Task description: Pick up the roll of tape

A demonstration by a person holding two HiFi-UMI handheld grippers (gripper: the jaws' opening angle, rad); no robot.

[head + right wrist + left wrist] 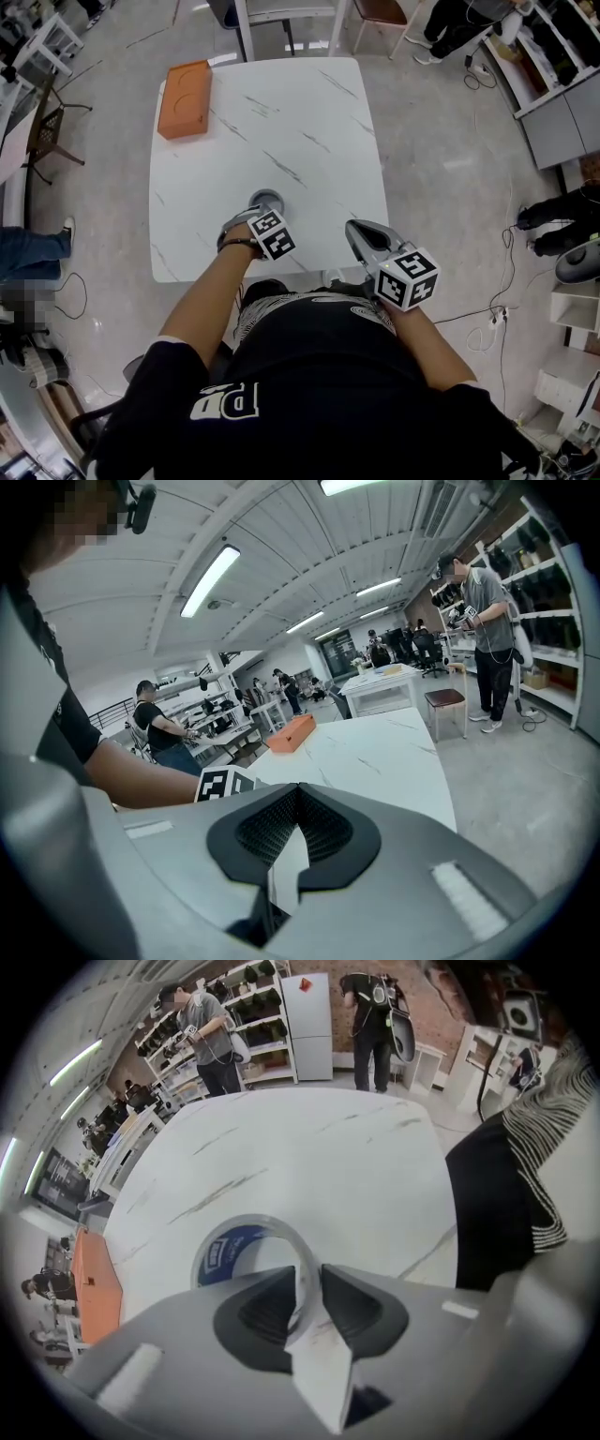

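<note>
Scene from above. A white marbled tabletop [281, 112] carries an orange box [185, 99] at its far-left corner. The roll of tape [267, 198] lies near the middle of the near edge. The left gripper [253, 216] meets it from the near side, fingers at its rim. The right gripper [356, 231] hangs over the near-right corner, apart from the roll.

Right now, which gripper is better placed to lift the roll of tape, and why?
Left: the left gripper clamps the roll of tape by its wall; the right gripper is shut, empty, away from it.
</note>
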